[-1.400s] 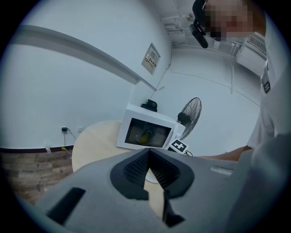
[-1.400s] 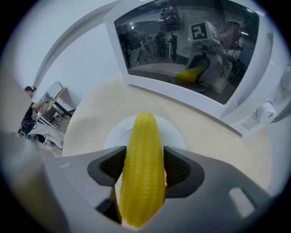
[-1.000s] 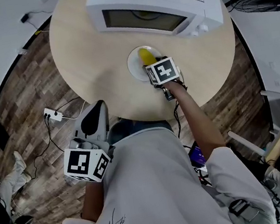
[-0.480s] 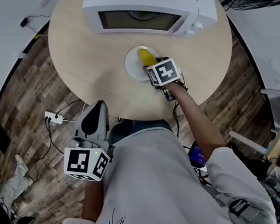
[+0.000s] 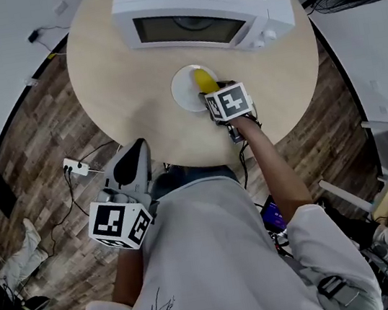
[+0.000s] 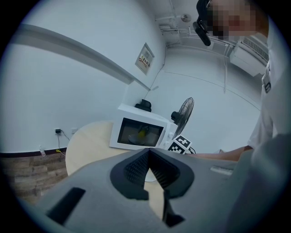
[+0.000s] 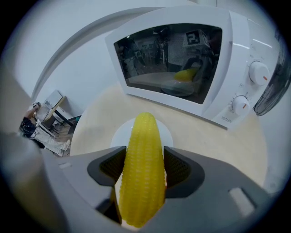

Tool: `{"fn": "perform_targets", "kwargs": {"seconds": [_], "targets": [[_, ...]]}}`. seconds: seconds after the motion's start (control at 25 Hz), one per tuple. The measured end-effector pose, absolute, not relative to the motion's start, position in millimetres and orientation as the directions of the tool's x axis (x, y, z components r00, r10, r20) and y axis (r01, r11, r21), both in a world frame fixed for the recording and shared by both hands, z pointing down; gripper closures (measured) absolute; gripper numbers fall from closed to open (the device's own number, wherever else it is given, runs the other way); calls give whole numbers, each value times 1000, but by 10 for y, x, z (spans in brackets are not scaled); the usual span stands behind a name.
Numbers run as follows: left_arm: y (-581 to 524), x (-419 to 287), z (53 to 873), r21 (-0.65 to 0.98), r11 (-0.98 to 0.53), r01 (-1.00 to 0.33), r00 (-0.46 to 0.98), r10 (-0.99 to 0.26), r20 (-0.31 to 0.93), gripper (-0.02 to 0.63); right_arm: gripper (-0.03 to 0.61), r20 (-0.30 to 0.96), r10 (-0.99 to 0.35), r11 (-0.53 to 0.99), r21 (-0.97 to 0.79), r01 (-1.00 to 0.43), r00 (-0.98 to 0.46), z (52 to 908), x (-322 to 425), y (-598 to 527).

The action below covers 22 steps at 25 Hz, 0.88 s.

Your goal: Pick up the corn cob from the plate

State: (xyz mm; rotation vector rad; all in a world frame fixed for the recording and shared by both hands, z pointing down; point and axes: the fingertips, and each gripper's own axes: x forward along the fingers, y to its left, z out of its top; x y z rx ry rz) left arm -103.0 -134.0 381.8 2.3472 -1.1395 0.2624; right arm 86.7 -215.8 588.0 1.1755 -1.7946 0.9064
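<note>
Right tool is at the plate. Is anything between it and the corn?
Nothing visible. The right tool has its jaws shut on the corn, one pad on each side, above the plate.

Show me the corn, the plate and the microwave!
corn (image 7: 142,168): right gripper view, middle of the cob.
plate (image 7: 119,135): right gripper view, bare left rim.
microwave (image 5: 189,29): head view, door window.
</note>
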Motion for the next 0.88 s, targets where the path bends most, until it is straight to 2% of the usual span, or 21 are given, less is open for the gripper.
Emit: {"fn": "perform_targets", "kwargs": {"seconds": [0.88], "targets": [[-1253, -1026, 3781, 359, -546, -757, 652, -664, 365, 615, 307, 858, -435, 278, -159, -947, -272, 5596, 946, -1959]]}}
